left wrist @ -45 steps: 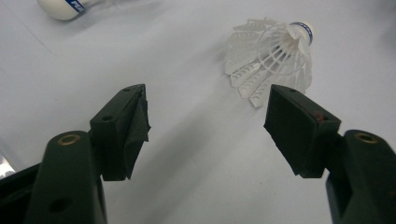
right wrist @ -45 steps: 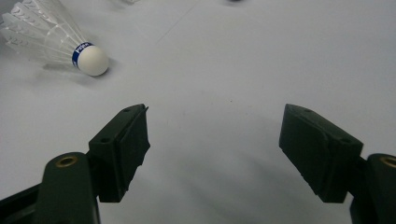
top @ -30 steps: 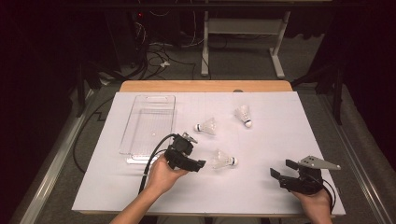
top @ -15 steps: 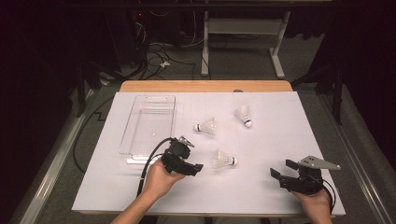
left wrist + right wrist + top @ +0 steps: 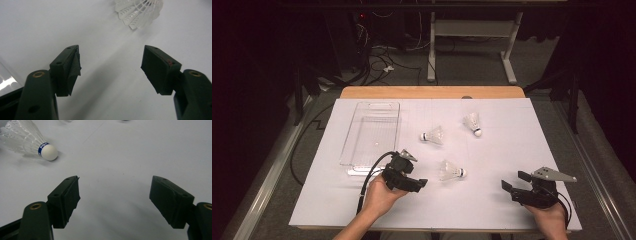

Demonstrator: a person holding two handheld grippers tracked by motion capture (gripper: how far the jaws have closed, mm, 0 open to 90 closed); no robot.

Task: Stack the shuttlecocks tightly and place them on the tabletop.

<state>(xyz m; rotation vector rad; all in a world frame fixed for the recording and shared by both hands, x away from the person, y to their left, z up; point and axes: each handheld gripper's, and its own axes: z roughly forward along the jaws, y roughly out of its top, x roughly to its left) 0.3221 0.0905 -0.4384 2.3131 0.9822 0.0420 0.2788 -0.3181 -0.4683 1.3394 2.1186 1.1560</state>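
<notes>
Left tool point(image 5: 421, 183) is the one that matters: jaws wide apart, nothing between them, both pads point(image 5: 72, 70) bare in the left gripper view. Nearest shuttlecock point(image 5: 451, 171) lies on the desk point(image 5: 512, 150) just ahead of the left tool's tips and slightly to its right; in the left gripper view its feather skirt point(image 5: 140, 11) sits beyond the gap, off toward the right jaw, not yet between the pads. Its long axis runs roughly in line with the left tool's pointing direction, feathered end toward the tool, cork end away from it. So my read is a short push forward plus a small shift right puts the skirt in the gap, and the jaws would close across the skirt rather than end to end. Right tool point(image 5: 514, 182) is also spread wide and empty, and sits well apart from that shuttlecock; from the right tool it lies ahead and off to the left, cork point(image 5: 48, 152) facing it. Left hand is clearly nearer, so it looks like the left's pick. Two more shuttlecocks point(image 5: 433, 135) point(image 5: 473, 123) lie farther ahead of both tools. Clear tray point(image 5: 373, 131) sits ahead and to the left of the left tool, close by, likely the drop spot, though I can't confirm that
</notes>
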